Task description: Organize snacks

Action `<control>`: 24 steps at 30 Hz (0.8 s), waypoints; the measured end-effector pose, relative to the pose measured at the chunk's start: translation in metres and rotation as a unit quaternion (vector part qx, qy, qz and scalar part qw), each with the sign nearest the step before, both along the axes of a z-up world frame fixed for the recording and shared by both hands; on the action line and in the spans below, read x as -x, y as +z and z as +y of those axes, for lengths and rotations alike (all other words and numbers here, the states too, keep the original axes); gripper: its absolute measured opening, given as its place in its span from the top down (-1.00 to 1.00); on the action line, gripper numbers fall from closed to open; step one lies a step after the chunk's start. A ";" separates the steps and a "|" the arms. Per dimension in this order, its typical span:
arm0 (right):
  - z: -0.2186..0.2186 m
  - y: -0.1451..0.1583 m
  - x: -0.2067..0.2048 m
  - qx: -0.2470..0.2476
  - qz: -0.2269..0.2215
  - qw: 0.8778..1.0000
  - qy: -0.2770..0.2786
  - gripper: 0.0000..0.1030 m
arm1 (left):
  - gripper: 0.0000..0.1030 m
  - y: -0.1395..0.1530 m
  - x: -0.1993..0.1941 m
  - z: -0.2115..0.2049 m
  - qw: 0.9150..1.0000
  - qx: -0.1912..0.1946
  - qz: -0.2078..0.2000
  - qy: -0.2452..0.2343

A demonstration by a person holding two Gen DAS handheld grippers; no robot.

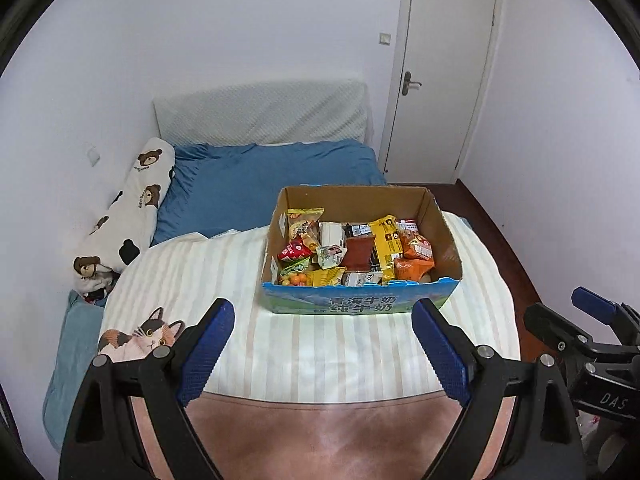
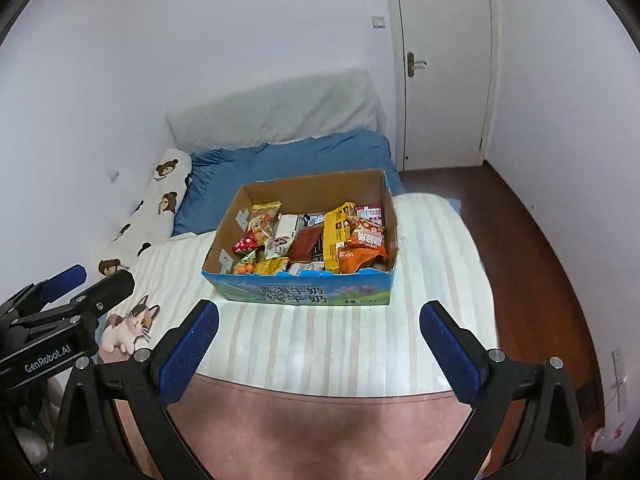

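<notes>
Both grippers hover over the near edge of the bed (image 1: 320,344), side by side. Left gripper (image 1: 323,344): jaws released, wide apart, nothing between them. Right gripper (image 2: 319,346): same, jaws spread and empty. Cardboard box (image 1: 356,304) sits on the striped cover, far of both grippers, well apart from them. Snacks (image 1: 352,252) are piled loose inside it: yellow packet (image 1: 387,240), orange packs (image 1: 414,256) at right, red pouch (image 1: 295,249) at left.

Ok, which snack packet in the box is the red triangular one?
The red triangular packet lies by the box's left wall, just below the tall yellow bag in the far left corner. The other packets look rectangular.
</notes>
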State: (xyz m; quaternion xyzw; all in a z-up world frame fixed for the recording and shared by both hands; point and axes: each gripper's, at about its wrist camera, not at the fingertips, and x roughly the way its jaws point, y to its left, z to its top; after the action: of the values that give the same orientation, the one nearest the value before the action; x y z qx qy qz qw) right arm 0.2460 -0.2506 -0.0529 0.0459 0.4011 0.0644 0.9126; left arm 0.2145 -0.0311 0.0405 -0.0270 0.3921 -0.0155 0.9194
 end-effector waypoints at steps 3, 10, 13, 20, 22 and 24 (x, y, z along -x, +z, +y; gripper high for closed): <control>0.002 0.013 0.015 0.007 -0.016 1.000 0.003 -0.99 | -0.77 0.007 0.012 0.001 1.000 0.000 -0.009 0.001; 0.004 0.033 0.038 0.006 -0.035 0.999 0.006 -0.99 | -0.77 0.014 0.031 -0.001 1.000 -0.002 -0.015 0.000; 0.004 0.033 0.039 0.006 -0.035 0.999 0.006 -1.00 | -0.77 0.014 0.033 -0.002 1.000 -0.001 -0.015 0.000; 0.000 0.018 0.023 0.007 -0.019 1.000 -0.004 -1.00 | -0.77 0.003 0.019 -0.001 1.000 -0.001 -0.001 0.009; -0.002 0.013 0.017 0.004 -0.014 1.000 -0.008 -1.00 | -0.77 -0.002 0.012 -0.001 1.000 -0.002 0.006 0.012; -0.005 0.008 0.008 0.004 -0.009 1.000 -0.013 -1.00 | -0.77 -0.008 0.003 0.000 1.000 -0.006 0.010 0.016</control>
State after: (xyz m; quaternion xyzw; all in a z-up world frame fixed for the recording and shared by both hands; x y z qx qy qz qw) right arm 0.2375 -0.2553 -0.0452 0.0471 0.3927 0.0520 0.9170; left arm 0.2110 -0.0307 0.0328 -0.0276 0.4010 0.0019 0.9157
